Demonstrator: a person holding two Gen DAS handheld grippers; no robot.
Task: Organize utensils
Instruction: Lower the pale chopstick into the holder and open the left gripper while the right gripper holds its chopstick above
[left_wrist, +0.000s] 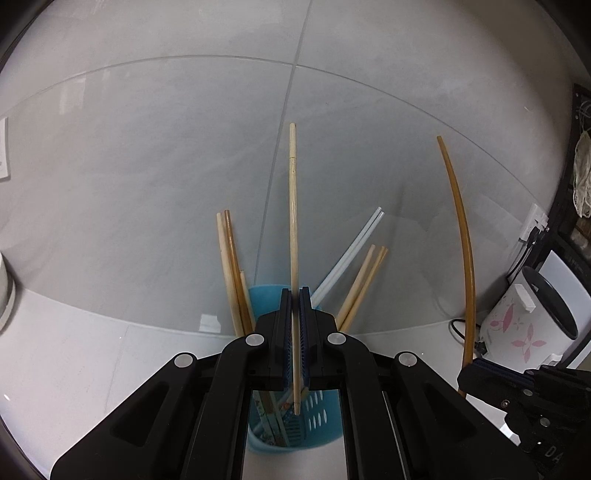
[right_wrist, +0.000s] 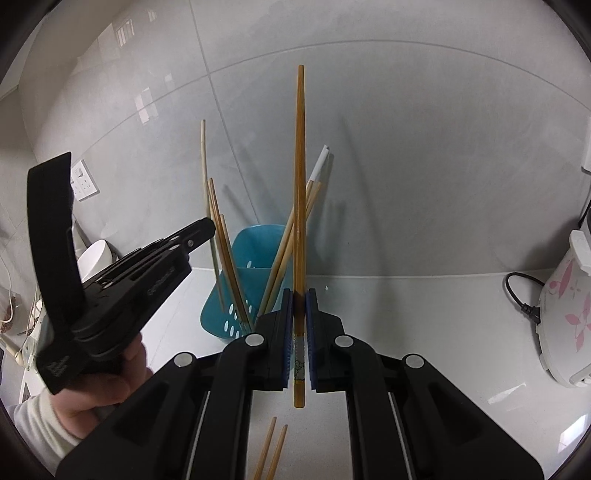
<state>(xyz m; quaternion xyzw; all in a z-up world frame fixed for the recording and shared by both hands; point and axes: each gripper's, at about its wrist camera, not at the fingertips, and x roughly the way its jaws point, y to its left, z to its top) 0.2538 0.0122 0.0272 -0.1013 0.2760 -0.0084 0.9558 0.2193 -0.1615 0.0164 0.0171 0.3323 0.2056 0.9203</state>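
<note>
A: White counter (right_wrist: 406, 332), grey tiled wall behind. Blue holder (right_wrist: 236, 266) stands on it w/ several chopsticks leaning out.

B: Grippers?

A: Left gripper (left_wrist: 295, 295) clamped on pale chopstick (left_wrist: 293, 221), tip poking into the holder. Right gripper (right_wrist: 299, 295) clenched on dark brown chopstick (right_wrist: 300, 177), held upright just beside the holder.

B: Rest?

A: 2 loose chopsticks (right_wrist: 271, 450) on counter near right gripper. Rice cooker (right_wrist: 565, 310) at right.

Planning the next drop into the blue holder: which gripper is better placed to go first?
Left, probably: the left gripper holds its pale chopstick tip-down over the blue holder; the right gripper's brown chopstick hangs in front.
</note>
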